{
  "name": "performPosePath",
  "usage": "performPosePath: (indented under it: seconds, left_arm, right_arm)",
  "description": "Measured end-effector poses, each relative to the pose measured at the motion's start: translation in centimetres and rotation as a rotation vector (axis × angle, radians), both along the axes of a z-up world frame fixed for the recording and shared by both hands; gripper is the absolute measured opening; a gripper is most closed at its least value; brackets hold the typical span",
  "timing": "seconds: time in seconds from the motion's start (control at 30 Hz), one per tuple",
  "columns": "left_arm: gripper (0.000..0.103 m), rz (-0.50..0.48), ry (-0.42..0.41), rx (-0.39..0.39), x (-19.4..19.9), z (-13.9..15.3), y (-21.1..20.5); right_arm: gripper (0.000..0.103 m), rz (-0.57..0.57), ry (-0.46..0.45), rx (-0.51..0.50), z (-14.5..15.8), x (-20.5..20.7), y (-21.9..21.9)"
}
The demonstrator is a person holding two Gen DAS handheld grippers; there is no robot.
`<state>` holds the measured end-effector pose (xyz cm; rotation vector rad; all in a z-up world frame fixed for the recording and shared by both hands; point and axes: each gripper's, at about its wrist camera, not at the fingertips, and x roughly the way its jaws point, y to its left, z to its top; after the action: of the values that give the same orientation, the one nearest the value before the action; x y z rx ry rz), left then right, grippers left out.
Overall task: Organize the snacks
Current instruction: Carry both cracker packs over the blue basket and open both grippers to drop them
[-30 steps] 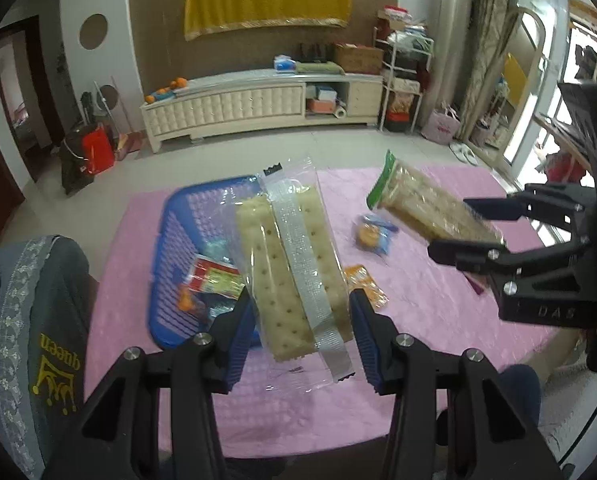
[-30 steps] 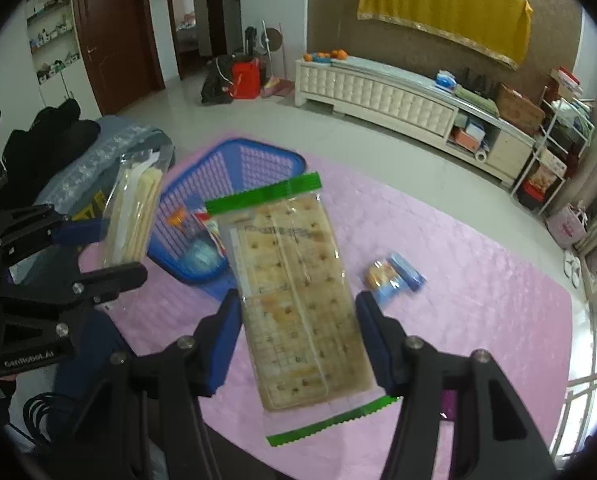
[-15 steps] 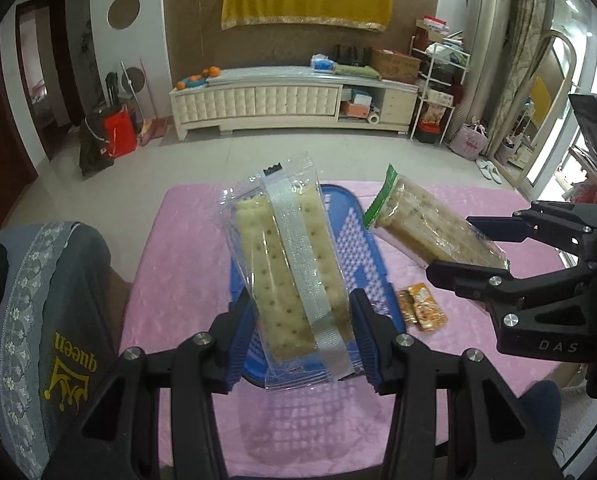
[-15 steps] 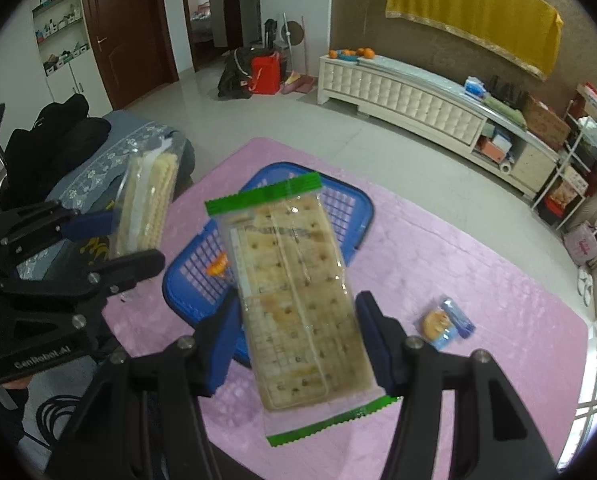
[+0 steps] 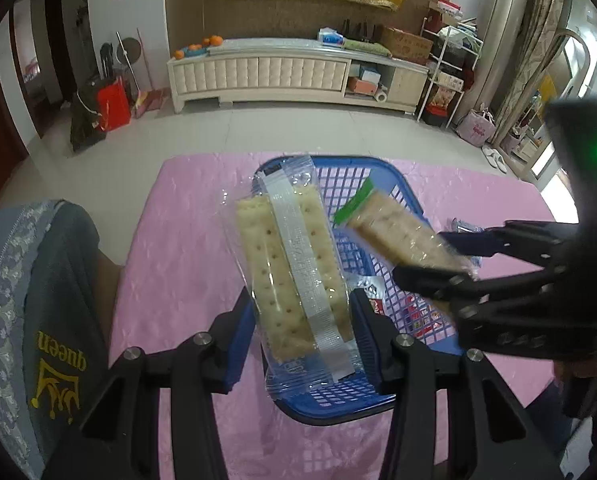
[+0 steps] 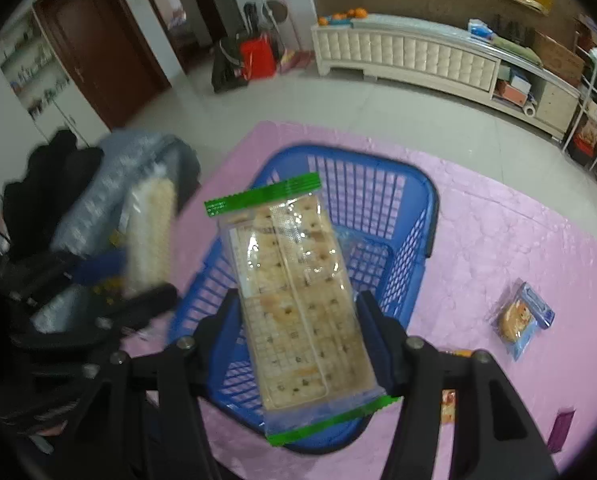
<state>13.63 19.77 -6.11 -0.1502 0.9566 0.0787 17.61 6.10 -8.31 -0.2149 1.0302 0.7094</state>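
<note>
The left hand-held gripper (image 5: 302, 328) clamps a clear cracker packet with a silver strip (image 5: 294, 268) between its blue pads, low in the centre of the left wrist view. The packet stands up and away from the fingers, hanging over the near part of the blue plastic basket (image 5: 402, 196) that sits mid-frame on the pink-covered surface (image 5: 178, 248).

The right hand-held gripper (image 6: 298, 336) is clenched on a green-edged cracker packet (image 6: 298, 296), held lengthwise at the centre of the right wrist view, likewise above the basket (image 6: 426, 216). In the left wrist view that green-edged packet (image 5: 398, 232) juts in from the right of the frame, above the basket's right rim, close beside the silver-strip packet but apart from it.

Small wrapped snacks (image 5: 414, 316) lie inside the basket at its lower right. On the cloth at the right of the right wrist view lies a blue-wrapped cookie (image 6: 522, 320), well apart from the basket. Open pink cloth spreads on the basket's left and right sides; a grey cushion printed "queen" (image 5: 42, 320) borders the surface at lower left.
</note>
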Motion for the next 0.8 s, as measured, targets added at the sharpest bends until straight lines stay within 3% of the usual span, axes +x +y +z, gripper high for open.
performPosePath:
  seconds: [0.17,0.47,0.6,0.8]
  left_arm:
    - [0.044,-0.009,0.027,-0.007,0.5,-1.6,0.8]
    - [0.044,0.001,0.028,-0.010,-0.4,-1.9,2.0]
    - [0.044,-0.001,0.025,-0.007,-0.9,-1.5,2.5]
    - [0.044,-0.008,0.017,-0.006,-1.8,-0.8,1.6]
  right_arm:
    - [0.062,0.094,-0.007,-0.076,-2.6,-0.4,0.9]
    - [0.062,0.340,-0.132,-0.180,-3.5,-3.0,3.2]
    - [0.062,0.306,-0.080,-0.142,-2.8,-3.0,3.0]
    - [0.062,0.263,-0.091,-0.147,-1.2,-4.2,2.2]
